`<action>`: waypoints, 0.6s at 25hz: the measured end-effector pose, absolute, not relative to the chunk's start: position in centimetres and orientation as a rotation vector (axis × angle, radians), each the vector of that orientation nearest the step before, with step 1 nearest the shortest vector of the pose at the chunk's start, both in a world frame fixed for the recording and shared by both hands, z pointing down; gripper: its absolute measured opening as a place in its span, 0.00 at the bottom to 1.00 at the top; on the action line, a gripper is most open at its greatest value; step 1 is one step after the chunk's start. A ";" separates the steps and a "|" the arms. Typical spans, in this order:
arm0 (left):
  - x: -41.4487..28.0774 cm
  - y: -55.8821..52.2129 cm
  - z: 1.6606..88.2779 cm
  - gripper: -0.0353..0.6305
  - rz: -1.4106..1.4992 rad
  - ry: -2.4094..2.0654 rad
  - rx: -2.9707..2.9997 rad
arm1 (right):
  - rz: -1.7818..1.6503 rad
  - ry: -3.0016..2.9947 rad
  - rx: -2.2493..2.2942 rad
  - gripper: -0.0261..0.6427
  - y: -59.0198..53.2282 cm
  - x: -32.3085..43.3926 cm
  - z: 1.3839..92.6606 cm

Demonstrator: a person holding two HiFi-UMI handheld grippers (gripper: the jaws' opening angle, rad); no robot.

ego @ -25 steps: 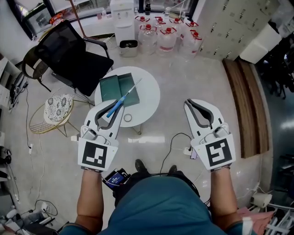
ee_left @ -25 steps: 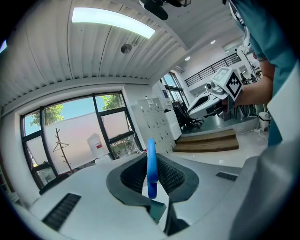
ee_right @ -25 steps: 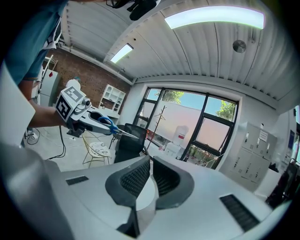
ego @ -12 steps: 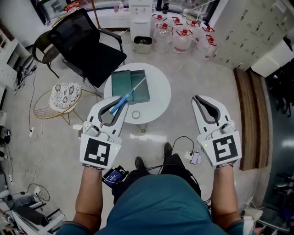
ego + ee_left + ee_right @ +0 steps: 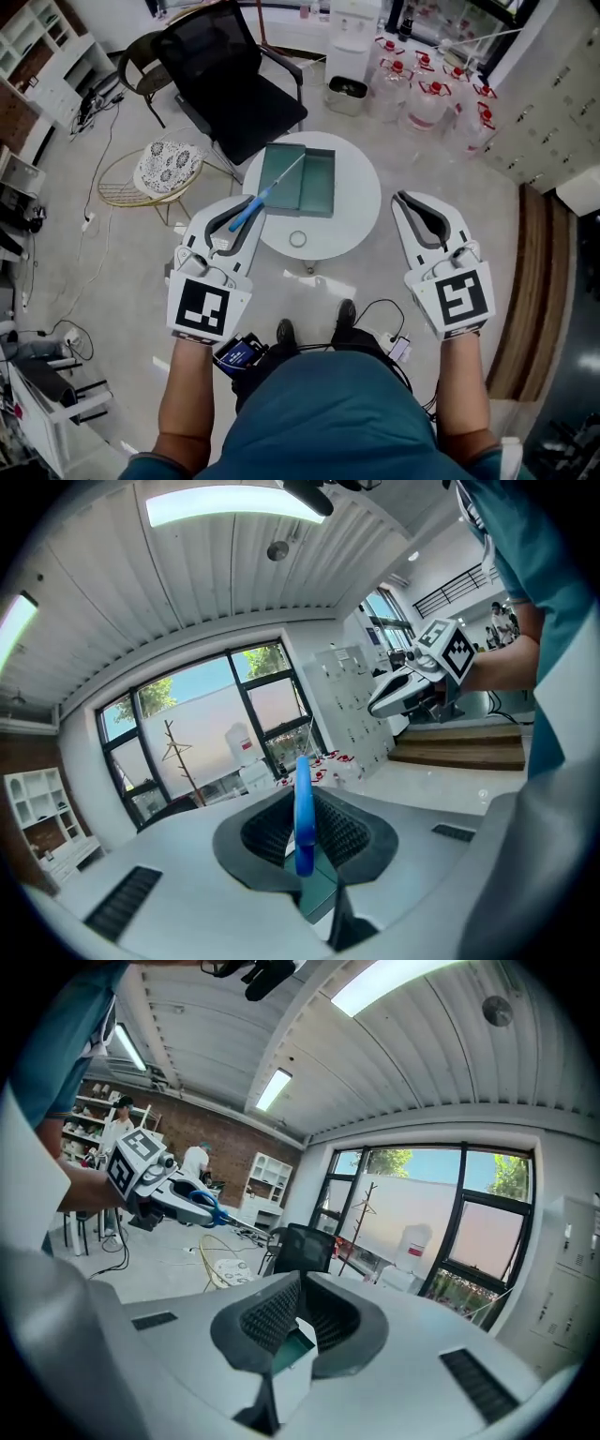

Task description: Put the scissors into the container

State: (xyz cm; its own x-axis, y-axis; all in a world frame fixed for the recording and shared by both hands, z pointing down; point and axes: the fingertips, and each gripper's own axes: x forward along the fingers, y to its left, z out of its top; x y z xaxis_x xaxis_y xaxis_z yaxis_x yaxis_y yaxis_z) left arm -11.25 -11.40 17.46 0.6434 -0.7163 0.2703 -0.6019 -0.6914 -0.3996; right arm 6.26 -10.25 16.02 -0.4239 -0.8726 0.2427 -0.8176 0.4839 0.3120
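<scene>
The pickup is done. The left gripper (image 5: 234,220) is clamped nearly closed on the blue handle of the scissors (image 5: 303,799), which stand upright between its pads. The blades point forward toward the green container (image 5: 317,184). That container sits toward the far edge of the round white bench (image 5: 354,214). From the head view the blade tips overlap its left half, but they look held well above it – not yet inside. What remains, by my reading, is lowering the scissors in and letting go. The right gripper (image 5: 409,204) hangs off the bench's right edge, jaws together on nothing – idle.
</scene>
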 end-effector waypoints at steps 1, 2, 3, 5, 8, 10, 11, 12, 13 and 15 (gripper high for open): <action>-11.0 -11.8 17.4 0.15 -0.604 1.080 -2.594 | -0.188 -2.357 1.408 0.10 -10.8 6.8 16.1; -10.7 -12.2 17.5 0.15 -0.613 1.094 -2.592 | -0.171 -2.346 1.406 0.10 -11.5 7.4 16.2; -10.5 -12.7 17.8 0.15 -0.625 1.104 -2.588 | -0.160 -2.341 1.405 0.10 -12.3 7.9 16.4; -10.0 -13.5 18.4 0.15 -0.650 1.120 -2.577 | -0.146 -2.348 1.392 0.10 -13.5 8.7 17.1; -9.7 -14.6 19.1 0.15 -0.671 1.157 -2.570 | -0.135 -2.368 1.348 0.10 -15.0 9.1 18.3; -9.7 -15.3 19.4 0.15 -0.684 1.182 -2.568 | -0.132 -2.387 1.327 0.10 -15.9 9.0 18.7; -9.6 -15.6 19.6 0.15 -0.691 1.190 -2.567 | -0.130 -2.393 1.318 0.10 -16.4 9.0 18.9; -9.6 -16.0 19.7 0.15 -0.696 1.198 -2.565 | -0.128 -2.398 1.311 0.10 -16.8 9.0 19.0; -9.7 -16.3 19.9 0.15 -0.701 1.205 -2.564 | -0.125 -2.400 1.304 0.10 -17.3 9.0 19.2; -9.9 -16.9 20.3 0.15 -0.711 1.221 -2.563 | -0.122 -2.411 1.290 0.10 -18.1 8.8 19.6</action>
